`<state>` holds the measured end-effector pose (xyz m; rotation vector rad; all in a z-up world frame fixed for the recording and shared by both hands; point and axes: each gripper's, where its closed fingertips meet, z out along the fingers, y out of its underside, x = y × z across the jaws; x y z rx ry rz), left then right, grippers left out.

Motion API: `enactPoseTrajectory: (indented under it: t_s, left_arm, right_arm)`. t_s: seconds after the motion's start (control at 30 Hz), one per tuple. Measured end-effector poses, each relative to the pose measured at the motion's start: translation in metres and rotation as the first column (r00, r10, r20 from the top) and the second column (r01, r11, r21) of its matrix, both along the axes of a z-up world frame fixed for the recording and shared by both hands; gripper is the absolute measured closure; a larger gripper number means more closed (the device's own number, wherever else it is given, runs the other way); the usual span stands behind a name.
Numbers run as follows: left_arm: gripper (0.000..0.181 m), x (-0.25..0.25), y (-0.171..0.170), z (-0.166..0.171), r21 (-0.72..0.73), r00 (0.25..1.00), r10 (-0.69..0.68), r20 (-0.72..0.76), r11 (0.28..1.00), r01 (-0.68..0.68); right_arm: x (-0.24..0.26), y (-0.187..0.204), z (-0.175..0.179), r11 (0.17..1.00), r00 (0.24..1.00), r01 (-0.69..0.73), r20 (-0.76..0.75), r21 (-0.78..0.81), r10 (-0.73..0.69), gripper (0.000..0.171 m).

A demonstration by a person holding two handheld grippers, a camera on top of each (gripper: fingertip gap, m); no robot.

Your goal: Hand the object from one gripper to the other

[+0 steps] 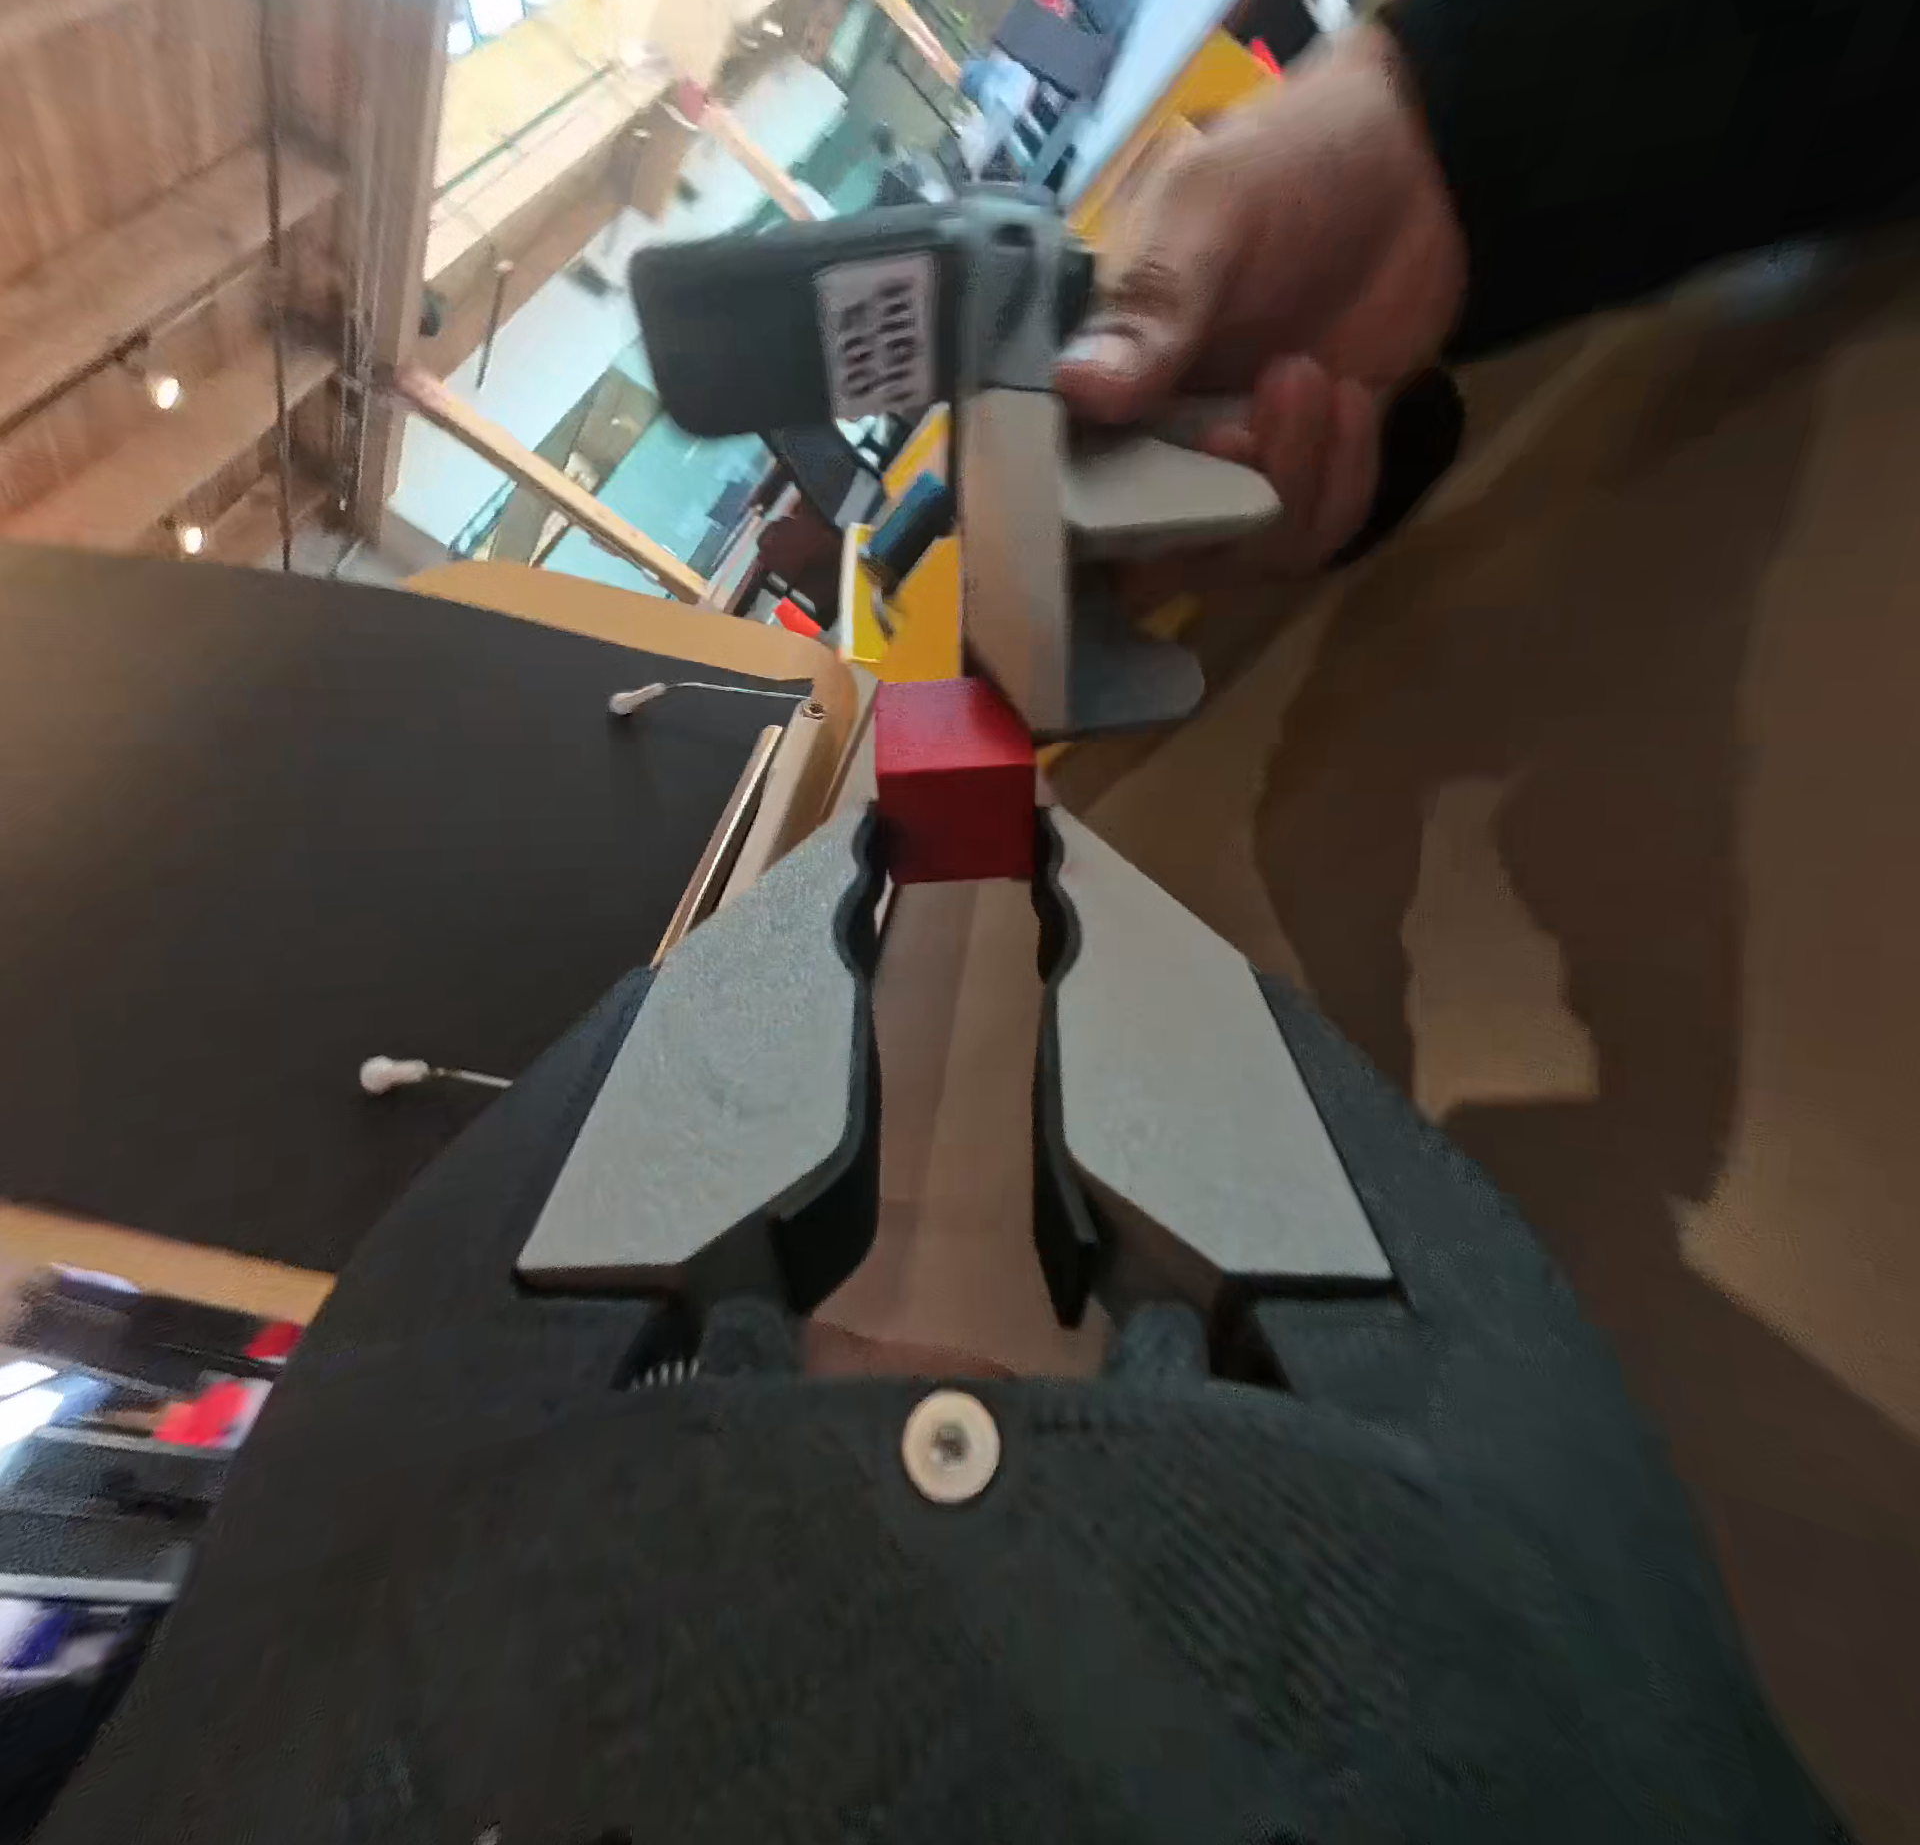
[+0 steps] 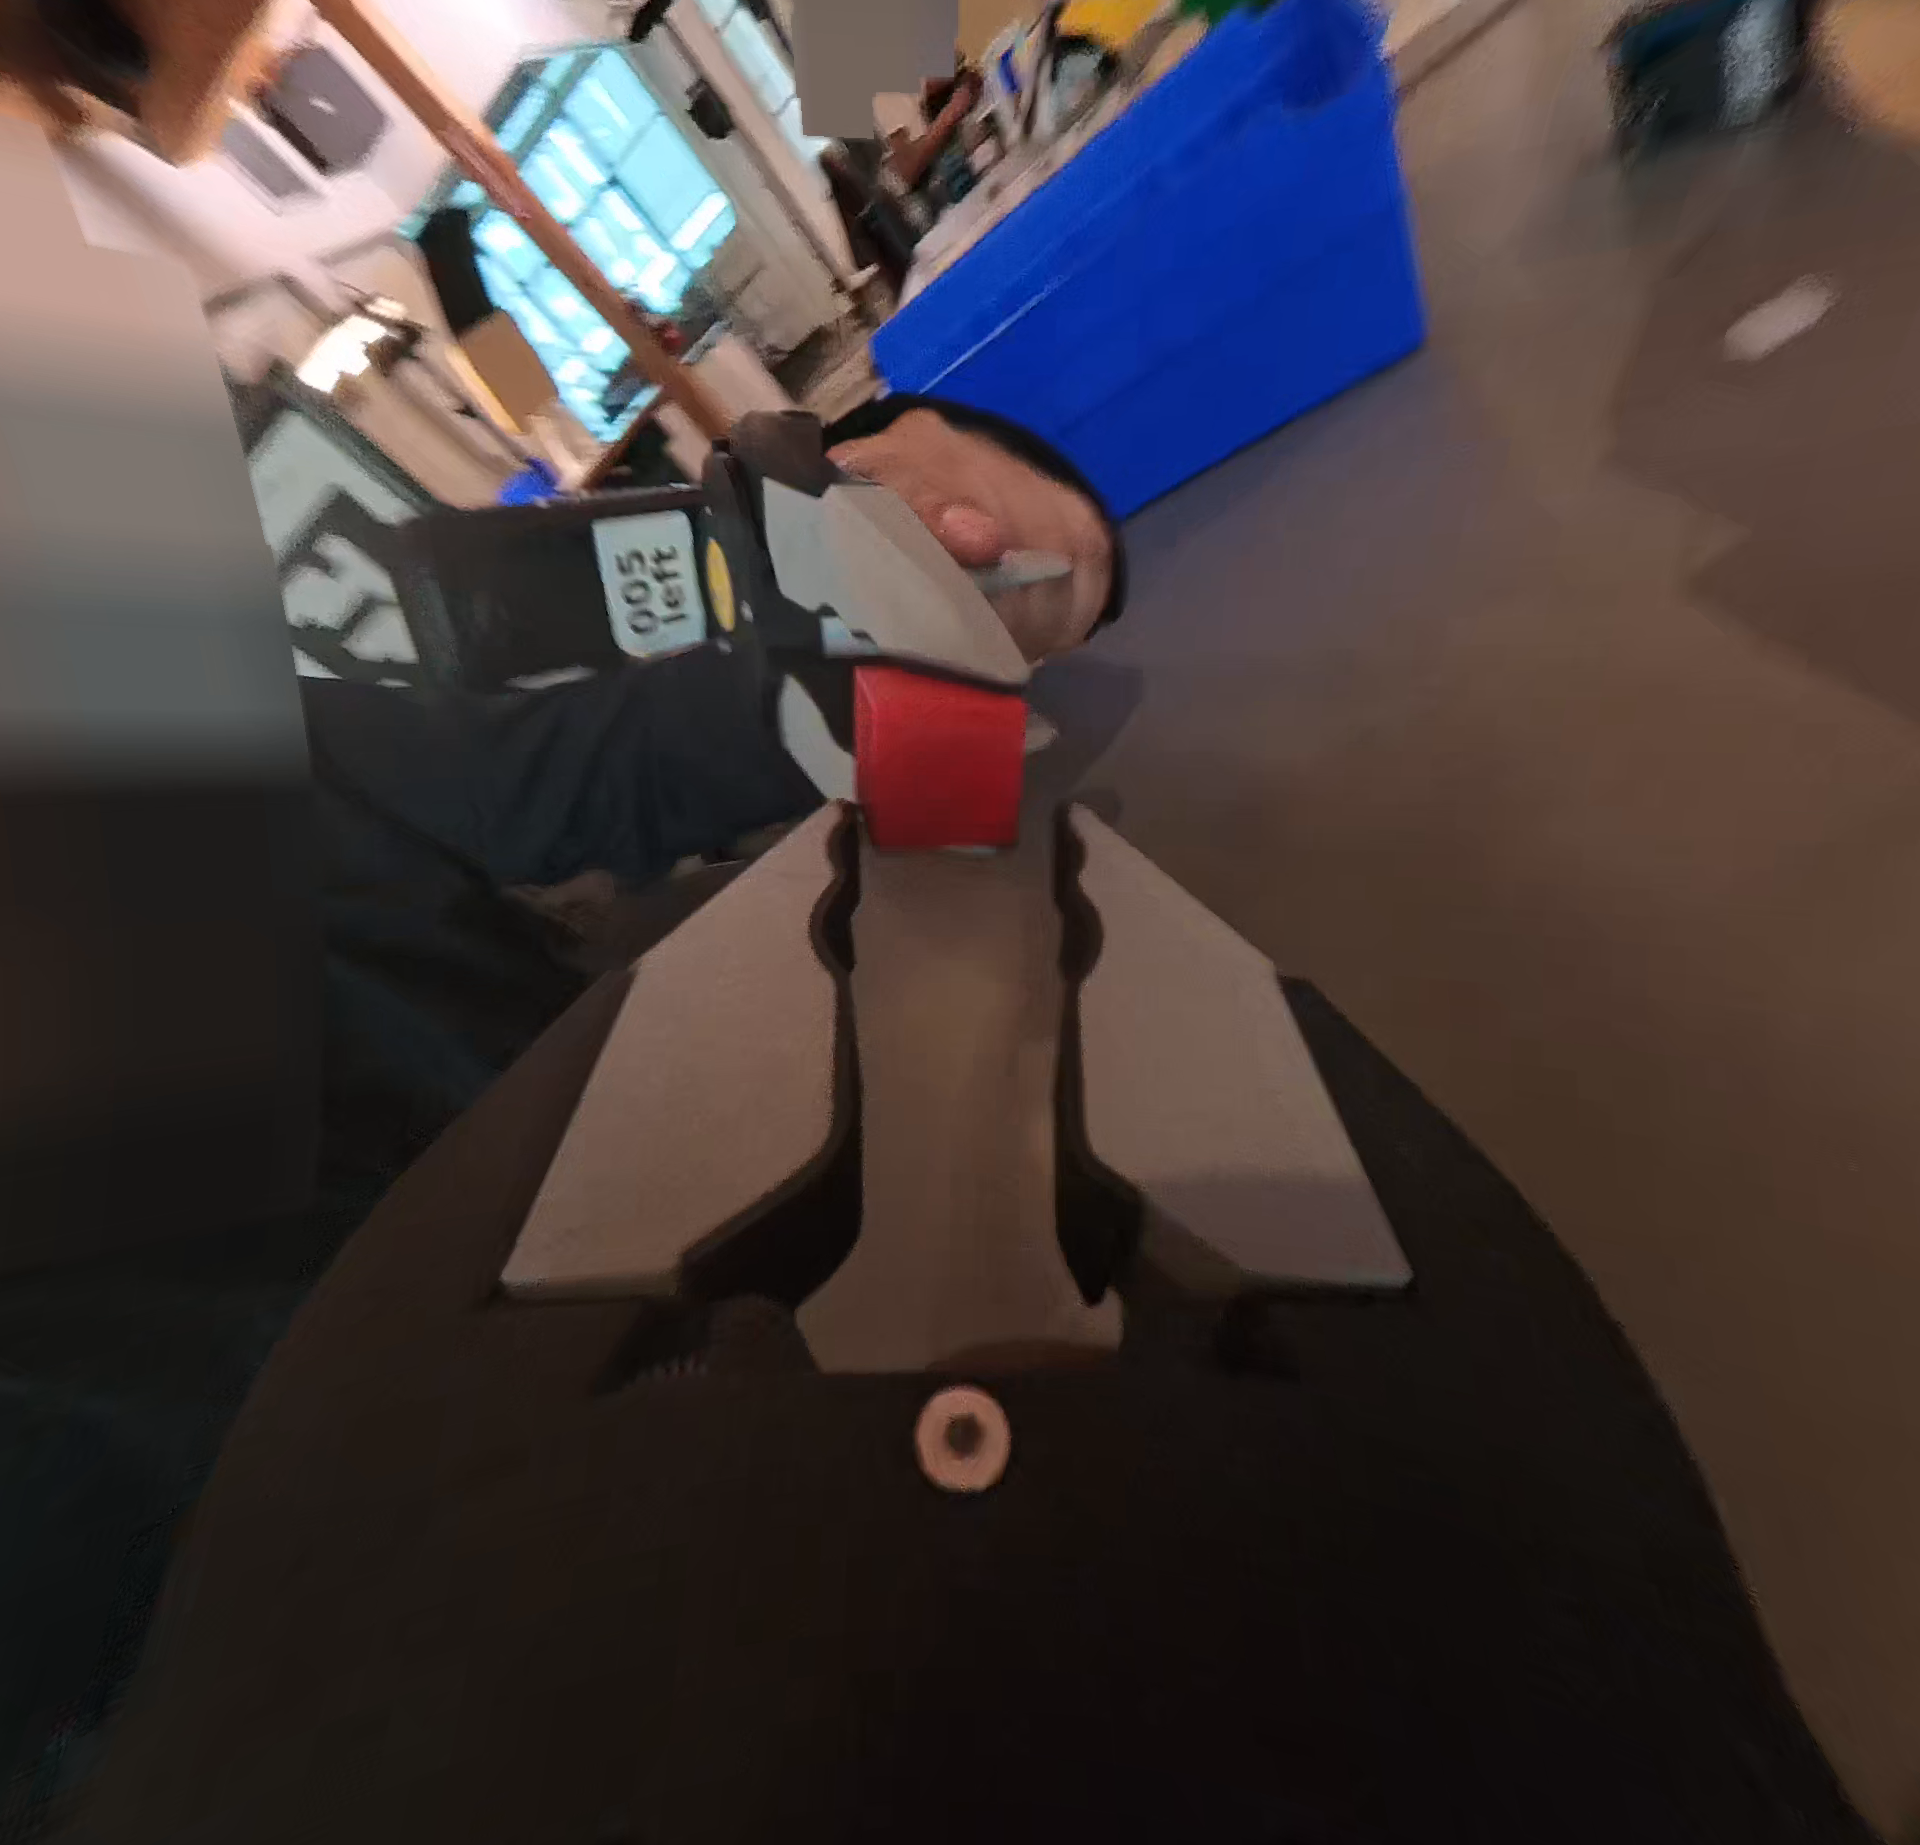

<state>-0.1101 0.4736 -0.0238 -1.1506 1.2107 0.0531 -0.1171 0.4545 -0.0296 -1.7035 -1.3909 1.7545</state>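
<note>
At frame centre the left gripper (image 1: 956, 839) clenches the cube (image 1: 954, 793) – right gripper (image 2: 956, 829) straddles it, seemingly unclosed – squeeze right before left lets go.

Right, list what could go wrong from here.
1. The left gripper pinches the cube only at its very tips; a nudge could twist it loose.
2. The right gripper is open, with a gap on one side of the cube; if the left lets go first, it drops.
3. Only floor shows below, so a drop may roll away.
</note>
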Motion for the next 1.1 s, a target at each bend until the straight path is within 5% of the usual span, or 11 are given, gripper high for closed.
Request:
enactPoseTrajectory:
  t_s: [0.13, 0.3, 0.4, 0.57, 0.67, 0.77, 0.87, 0.97, 1.1]
  left_arm:
    - [0.156, -0.025, 0.016, 0.037, -0.163, 0.919, 0.072, 0.387, 0.987, -0.009]
    - [0.156, -0.034, 0.034, 0.028, -0.328, 0.828, 0.178, 0.532, 0.945, 0.008]
    - [0.157, -0.029, 0.04, 0.013, -0.414, 0.835, 0.255, 0.488, 0.909, -0.035]
    - [0.157, -0.02, 0.038, 0.006, -0.323, 0.895, 0.276, 0.351, 0.933, -0.161]
    - [0.156, -0.012, 0.034, 0.004, -0.261, 0.918, 0.262, 0.298, 0.947, -0.186]
    - [0.156, -0.011, 0.035, 0.002, -0.209, 0.934, 0.26, 0.246, 0.955, -0.211]
    - [0.138, -0.005, 0.024, -0.004, -0.333, 0.952, 0.161, 0.26, 0.94, -0.069]
    - [0.122, -0.004, 0.012, -0.005, -0.602, 0.903, 0.109, 0.417, 0.777, 0.184]
    - [0.118, -0.009, 0.008, 0.001, -0.675, 0.828, 0.114, 0.55, 0.644, 0.359]
  right_arm:
    - [0.005, 0.028, 0.021, 0.961, 0.975, 0.203, -0.129, 0.186, -0.181, 0.12]
    - [-0.004, 0.037, 0.036, 0.931, 0.942, 0.297, -0.227, 0.213, -0.248, 0.104]
    - [-0.007, 0.043, 0.038, 0.848, 0.909, 0.406, -0.249, 0.341, -0.336, 0.105]
    - [-0.024, 0.046, 0.023, 0.775, 0.89, 0.455, -0.186, 0.439, -0.417, 0.108]
    - [-0.033, 0.041, 0.01, 0.827, 0.91, 0.411, -0.121, 0.384, -0.396, 0.133]
    - [-0.03, 0.043, 0.007, 0.811, 0.913, 0.402, -0.116, 0.426, -0.392, 0.135]
    - [-0.018, 0.061, 0.01, 0.608, 0.874, 0.443, -0.167, 0.659, -0.456, 0.136]
    - [-0.002, 0.075, 0.013, 0.225, 0.842, 0.38, -0.234, 0.897, -0.486, 0.136]
    - [-0.003, 0.057, 0.02, -0.063, 0.89, 0.28, -0.284, 0.958, -0.357, 0.136]
